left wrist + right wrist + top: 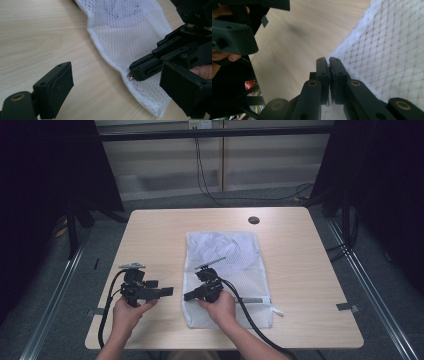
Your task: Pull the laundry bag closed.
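The right hand-held gripper (189, 295) has its jaws pressed together on the left edge of the white mesh laundry bag (227, 270). In the left gripper view a small metal piece (130, 77), seemingly the bag's zipper pull, shows at the tips of that right hand-held gripper (133, 73). In the right gripper view the two black jaws of the right hand-held gripper (329, 62) meet with no gap, right at the hem where the mesh (392, 52) ends and bare wood begins.

The bag lies flat on the light wooden bench (150, 235), stretching away from the right hand-held gripper toward the far side, with its near end under and just behind that gripper and hand. Something pale and crumpled shows through the mesh at the bag's far end.

The left hand-held gripper (168, 291) stands open, nothing between its jaws. It points at the right one from just beside it, over bare bench off the bag's left edge. In its own view its jaws (115, 82) stand wide apart, framing the bag's edge (117, 37) and the clamped tips ahead.

A dark round spot (253, 220) sits on the bench well beyond both grippers, past the bag's far end.
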Demonstrator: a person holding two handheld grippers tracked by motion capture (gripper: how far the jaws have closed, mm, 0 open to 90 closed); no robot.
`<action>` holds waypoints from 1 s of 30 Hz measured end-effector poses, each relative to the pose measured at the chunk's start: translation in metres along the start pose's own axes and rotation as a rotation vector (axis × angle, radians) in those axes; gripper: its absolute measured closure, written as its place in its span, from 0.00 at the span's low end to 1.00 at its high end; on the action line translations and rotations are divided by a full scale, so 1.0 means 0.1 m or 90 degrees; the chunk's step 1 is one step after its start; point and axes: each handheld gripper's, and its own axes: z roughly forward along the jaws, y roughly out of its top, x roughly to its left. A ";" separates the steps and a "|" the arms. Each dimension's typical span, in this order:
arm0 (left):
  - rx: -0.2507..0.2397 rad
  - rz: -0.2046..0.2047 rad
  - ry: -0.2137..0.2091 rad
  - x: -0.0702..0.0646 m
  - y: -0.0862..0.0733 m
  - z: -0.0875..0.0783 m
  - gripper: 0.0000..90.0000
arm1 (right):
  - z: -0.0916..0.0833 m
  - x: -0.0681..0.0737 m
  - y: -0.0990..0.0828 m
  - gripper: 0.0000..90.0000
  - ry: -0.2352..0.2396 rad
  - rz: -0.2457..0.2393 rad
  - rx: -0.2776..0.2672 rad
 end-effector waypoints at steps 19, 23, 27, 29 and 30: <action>0.028 -0.028 -0.060 -0.06 -0.05 0.13 0.12 | -0.21 -0.04 0.05 0.96 0.042 0.030 -0.034; 0.030 -0.029 -0.068 -0.07 -0.05 0.15 0.13 | -0.23 -0.04 0.06 0.96 0.049 0.035 -0.040; 0.038 -0.028 -0.082 -0.09 -0.06 0.18 0.14 | -0.25 -0.04 0.06 0.96 0.049 0.034 -0.043; 0.040 -0.028 -0.091 -0.10 -0.07 0.20 0.16 | -0.26 -0.05 0.07 0.96 0.049 0.032 -0.044; 0.042 -0.029 -0.094 -0.10 -0.07 0.21 0.18 | -0.26 -0.05 0.07 0.96 0.048 0.032 -0.046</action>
